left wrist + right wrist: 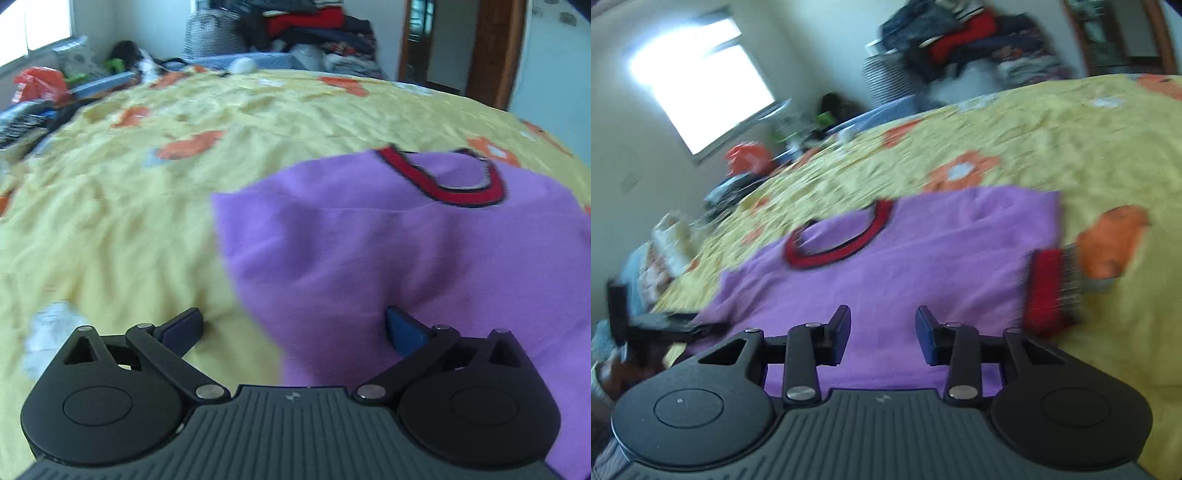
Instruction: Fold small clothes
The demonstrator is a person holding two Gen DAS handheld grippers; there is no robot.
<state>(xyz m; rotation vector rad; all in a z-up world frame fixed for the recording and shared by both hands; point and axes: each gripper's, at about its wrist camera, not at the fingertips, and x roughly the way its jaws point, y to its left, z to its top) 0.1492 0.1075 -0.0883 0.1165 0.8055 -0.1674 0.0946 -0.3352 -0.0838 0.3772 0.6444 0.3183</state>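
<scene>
A small purple top (388, 251) with a red, dark-edged collar (461, 194) lies flat on the yellow flowered bedspread (129, 206). In the left wrist view my left gripper (293, 326) stands wide open low over the top's near left edge. One pad (404, 330) rests against the purple cloth and the other is over the bedspread. In the right wrist view the purple top (923, 266) shows its collar (842, 236) and a red cuff (1049, 291) at its right side. My right gripper (882, 326) is part open over the near hem, with nothing pinched.
A heap of dark and red clothes (314, 26) is piled beyond the far edge of the bed. An orange bag (40, 83) and clutter lie at the far left under a bright window (701, 81). A wooden door frame (495, 51) stands at the back right.
</scene>
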